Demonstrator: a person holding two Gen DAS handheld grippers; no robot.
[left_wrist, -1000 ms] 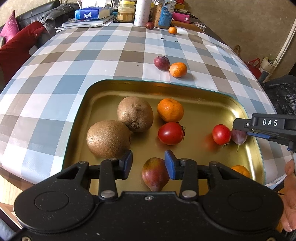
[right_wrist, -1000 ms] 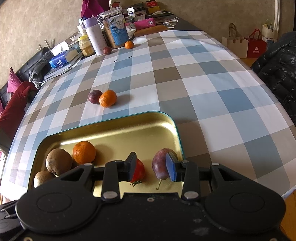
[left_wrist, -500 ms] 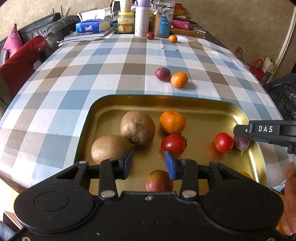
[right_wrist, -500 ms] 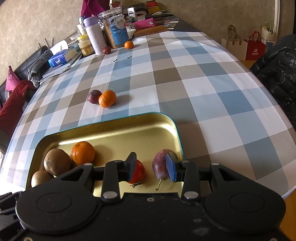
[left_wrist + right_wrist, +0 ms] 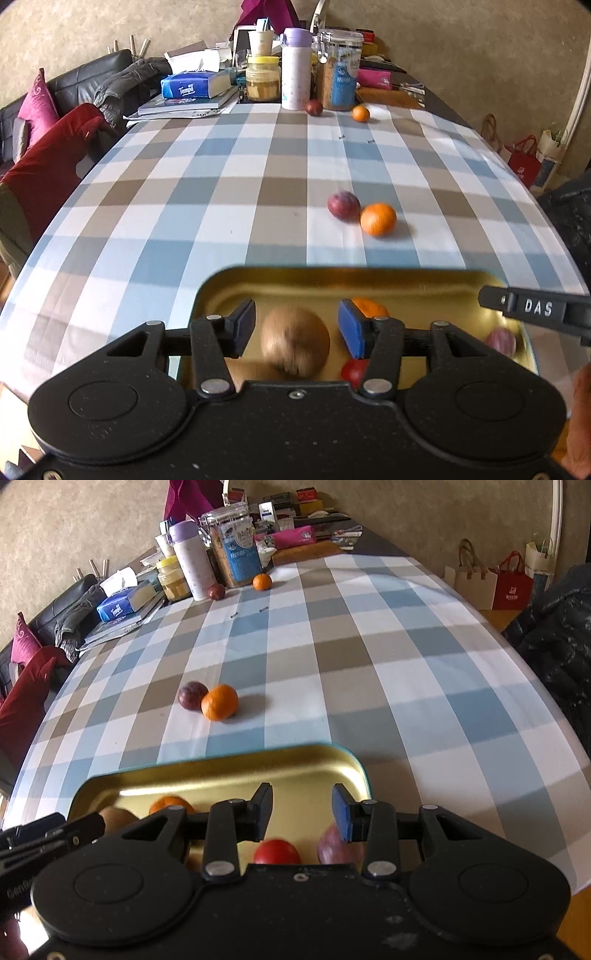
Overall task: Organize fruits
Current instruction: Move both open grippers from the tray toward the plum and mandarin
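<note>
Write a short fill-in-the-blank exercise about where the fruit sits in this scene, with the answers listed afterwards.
1. The kiwi lies in the gold ____.
2. On the tablecloth beyond the tray, a purple plum touches an ____.
3. The left tool and the right tool both have their fingers ____.
4. The far plum sits beside a white ____.

Missing words: tray; orange; open; bottle

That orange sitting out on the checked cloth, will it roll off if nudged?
Probably. The orange is round on a flat tablecloth. The plum touching it might block one side. Its dimpled peel likely grips well.
</note>
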